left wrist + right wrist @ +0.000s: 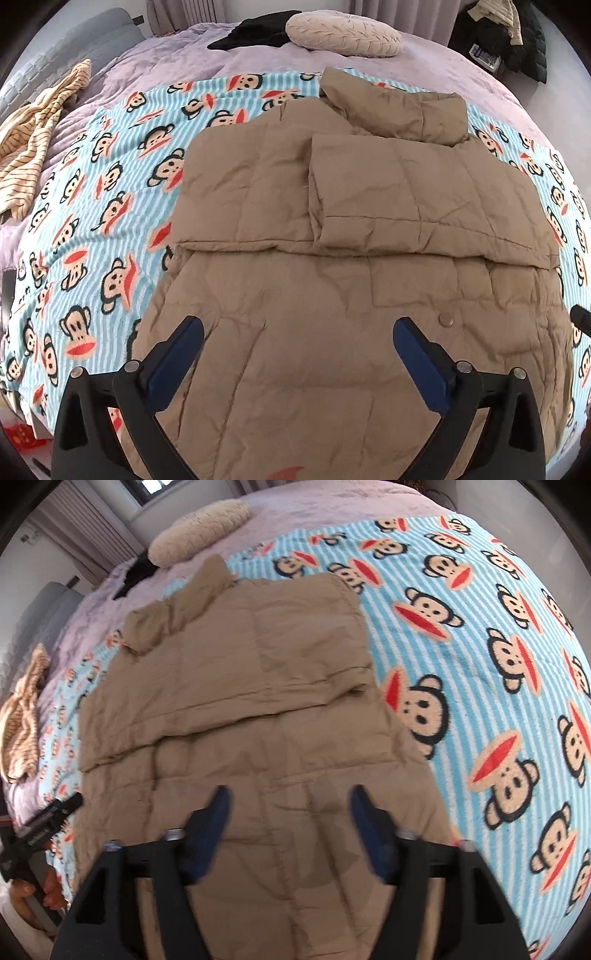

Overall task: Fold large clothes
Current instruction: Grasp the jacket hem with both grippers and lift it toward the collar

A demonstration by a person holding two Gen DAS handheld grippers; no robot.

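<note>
- So, tan quilted puffer jacket (354,258) spread flat on a light-blue striped fleece blanket printed with cartoon monkey faces (92,229), which in turn covers part of a lilac bedspread (177,55).
- Both sleeves folded in across the chest, one sleeve cuff (321,192) lying on top near the middle, collar (391,107) bunched up at the far end.
- Round snap button (446,318) visible on the near panel, just ahead of the left tool's right-hand finger.
- Left gripper (297,332) hovering over the hem end of the jacket, blue-padded fingers (177,365) spread wide, nothing pinched between them.
- Right gripper (290,805) also over the near part of the jacket, closer to the edge beside the bare blanket, jaws wide apart and holding nothing. Bit blurry in that view, so can't tell whether the tips actually touch the fabric.
- Same jacket seen from the right wrist view (240,701), with the monkey blanket (480,664) filling the whole right half.
- Cream round pleated cushion (343,35) resting at the far end of the bed, with a black garment (255,33) just beside it.
- Crumpled beige striped garment (33,144) lying off to the left on the bedspread, well apart from the jacket.
- Pile of dark clothes (517,40) in the far right corner, off the bed.
</note>
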